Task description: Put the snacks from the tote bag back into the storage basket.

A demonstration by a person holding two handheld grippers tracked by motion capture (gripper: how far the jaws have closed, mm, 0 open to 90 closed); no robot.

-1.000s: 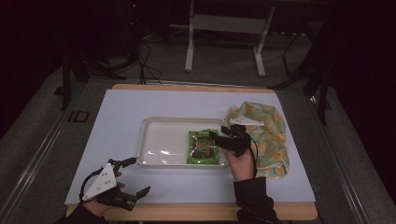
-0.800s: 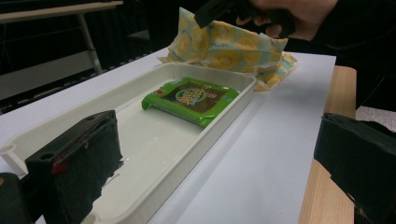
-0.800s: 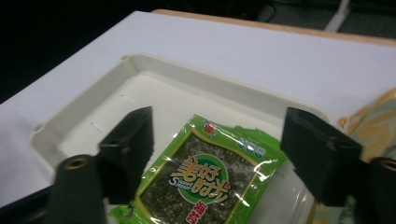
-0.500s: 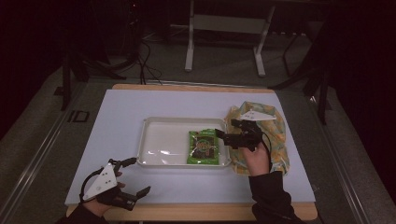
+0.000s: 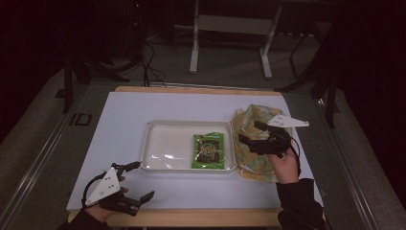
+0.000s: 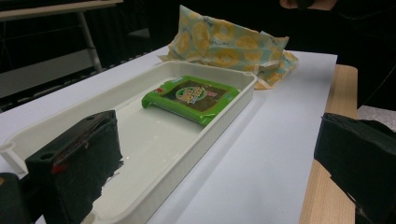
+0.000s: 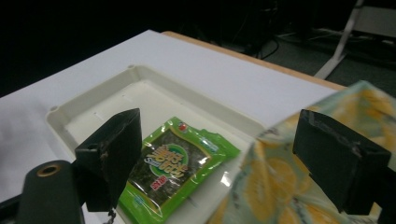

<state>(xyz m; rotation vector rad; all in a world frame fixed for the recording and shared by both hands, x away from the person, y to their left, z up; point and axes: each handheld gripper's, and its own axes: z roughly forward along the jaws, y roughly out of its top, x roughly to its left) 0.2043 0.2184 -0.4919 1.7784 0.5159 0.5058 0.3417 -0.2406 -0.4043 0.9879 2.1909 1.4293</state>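
Just backed off the packet (image 5: 209, 150) toward 3 o'clock, right gripper (image 5: 254, 135) now over the bag (image 5: 253, 143), jaws just been opening and empty, left gripper (image 5: 136, 180) parked wide open at 7, so packet's dropped at tray (image 5: 165, 159)'s 3 o'clock end, bag probably next.

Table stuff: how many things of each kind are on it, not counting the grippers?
Tray: 1
Green snack packet: 1, lying in the tray
Lemon-print bag: 1, beside the tray
Total: 3
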